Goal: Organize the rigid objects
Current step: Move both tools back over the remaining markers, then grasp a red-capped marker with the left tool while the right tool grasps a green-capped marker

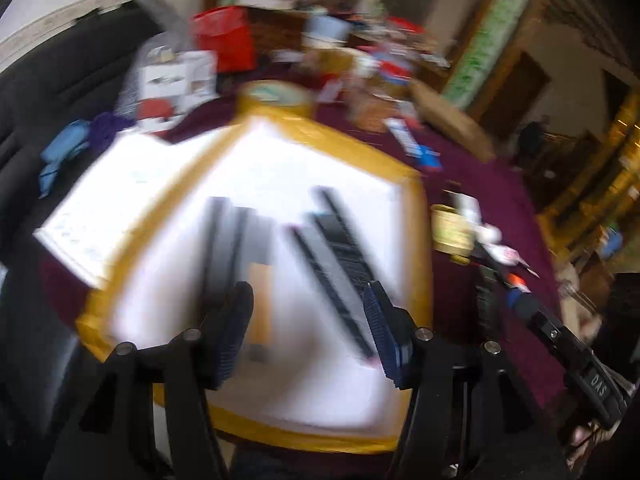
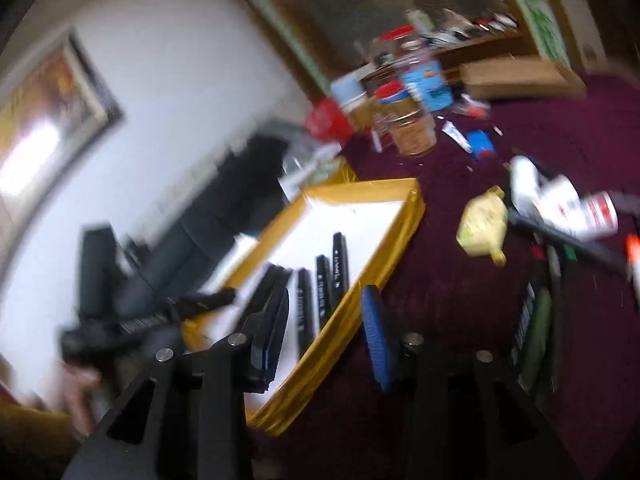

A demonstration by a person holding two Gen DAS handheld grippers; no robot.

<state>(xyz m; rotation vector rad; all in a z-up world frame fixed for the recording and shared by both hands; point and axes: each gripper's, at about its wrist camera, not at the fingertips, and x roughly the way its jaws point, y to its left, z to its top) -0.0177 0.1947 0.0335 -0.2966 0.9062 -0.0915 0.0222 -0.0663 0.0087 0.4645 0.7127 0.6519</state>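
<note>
A white tray with a gold rim (image 1: 340, 144) lies on the maroon cloth and holds several black markers (image 1: 344, 256). My left gripper (image 1: 308, 332) hovers over the tray, open, with its blue pads wide apart and nothing pinched. A tan strip on the tray floor shows between them. In the right wrist view the same tray (image 2: 360, 192) and its markers (image 2: 322, 284) lie ahead. My right gripper (image 2: 326, 336) stands open above the tray's right rim, holding nothing. More loose markers (image 2: 540, 320) lie on the cloth to its right. Both views are blurred.
A yellow lumpy object (image 2: 482, 224) and white bottles (image 2: 560, 204) lie right of the tray. Jars and boxes (image 2: 412, 128) crowd the far end of the table. A white sheet (image 1: 120, 200) lies left of the tray. A hand (image 2: 80, 392) shows at lower left.
</note>
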